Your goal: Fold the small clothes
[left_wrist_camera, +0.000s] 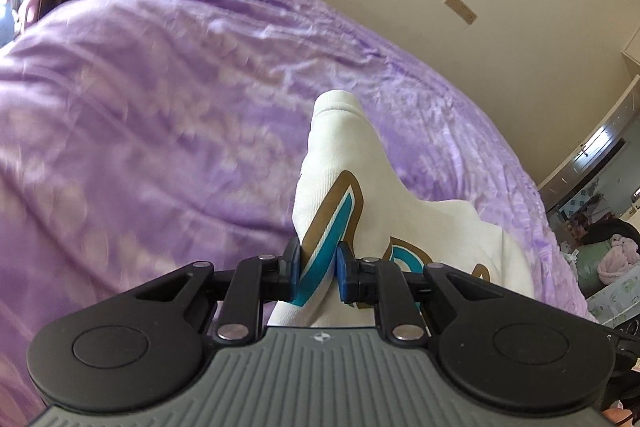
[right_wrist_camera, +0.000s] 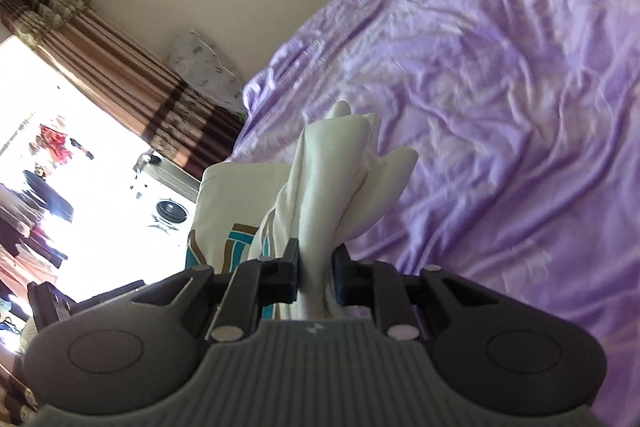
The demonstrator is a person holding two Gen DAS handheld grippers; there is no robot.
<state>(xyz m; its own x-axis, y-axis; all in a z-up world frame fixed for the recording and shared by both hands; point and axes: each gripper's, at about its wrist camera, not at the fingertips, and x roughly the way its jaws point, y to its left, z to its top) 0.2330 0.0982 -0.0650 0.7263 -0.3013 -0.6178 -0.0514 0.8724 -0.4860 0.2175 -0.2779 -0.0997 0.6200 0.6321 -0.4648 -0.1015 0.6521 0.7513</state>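
A small white garment [left_wrist_camera: 340,163] with a brown and teal print is lifted above the purple bedsheet [left_wrist_camera: 140,107]. My left gripper [left_wrist_camera: 318,269] is shut on a printed fold of it, and the cloth stands up in a peak past the blue pads. In the right wrist view, my right gripper [right_wrist_camera: 316,267] is shut on a bunched white part of the same garment [right_wrist_camera: 336,179]. The rest of the cloth hangs to the left there, showing the print. The part of the garment below both grippers is hidden.
The wrinkled purple bedsheet [right_wrist_camera: 500,87] covers the bed under both grippers. Brown striped curtains [right_wrist_camera: 132,87] and a bright window stand beyond the bed's far edge, with a patterned pillow [right_wrist_camera: 204,75] against the wall. Cluttered furniture [left_wrist_camera: 600,227] lies past the bed's right side.
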